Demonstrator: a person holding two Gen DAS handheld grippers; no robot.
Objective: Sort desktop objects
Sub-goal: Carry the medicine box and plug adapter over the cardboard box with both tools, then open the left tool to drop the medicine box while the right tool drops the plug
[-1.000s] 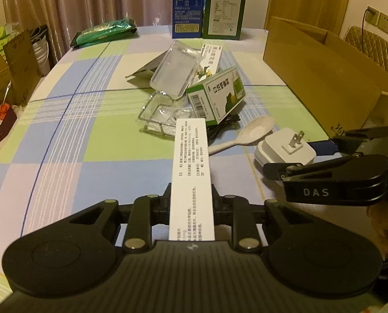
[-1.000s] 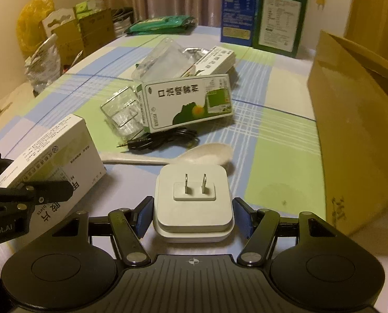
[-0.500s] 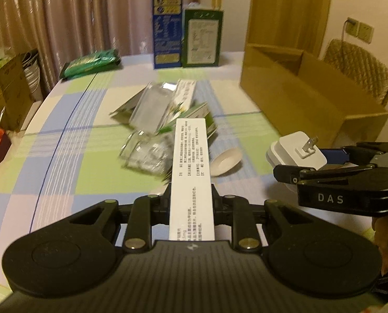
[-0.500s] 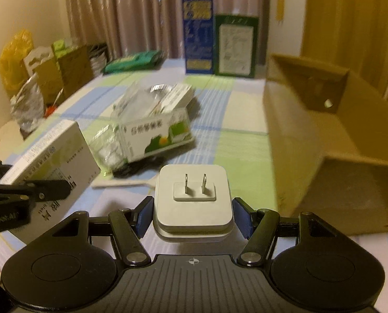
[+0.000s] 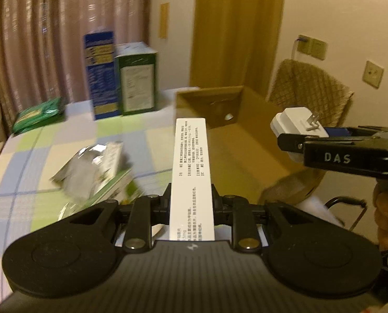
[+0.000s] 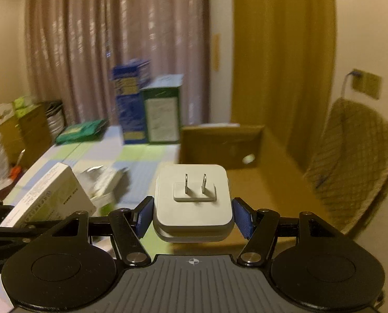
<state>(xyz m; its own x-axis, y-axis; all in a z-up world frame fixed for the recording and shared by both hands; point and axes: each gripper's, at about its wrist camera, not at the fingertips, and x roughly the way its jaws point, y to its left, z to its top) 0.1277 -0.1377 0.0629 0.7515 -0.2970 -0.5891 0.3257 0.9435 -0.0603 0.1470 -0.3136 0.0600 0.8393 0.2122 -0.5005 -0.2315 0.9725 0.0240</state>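
Note:
My left gripper [image 5: 191, 203] is shut on a white medicine box [image 5: 191, 172] with black print, held edge-on above the table; the box also shows in the right wrist view [image 6: 50, 198]. My right gripper [image 6: 192, 216] is shut on a white two-pin plug adapter [image 6: 192, 198], prongs facing forward; it also shows in the left wrist view [image 5: 298, 124], to the right of my left gripper [image 5: 337, 154]. Both are raised, facing the open brown cardboard box [image 5: 246, 135], which also shows in the right wrist view [image 6: 262, 172].
A pile of green-and-white medicine boxes and foil packs [image 5: 97, 169] lies on the checked tablecloth [image 5: 24, 172]. A blue carton [image 5: 100, 73] and a green carton [image 5: 137, 78] stand at the far edge. A green packet [image 5: 37, 114] lies far left. A wicker chair [image 6: 356, 161] stands right.
Both grippers rose and tilted up with their loads, swinging right toward the cardboard box. The table pile dropped lower in view; the spoon is out of sight.

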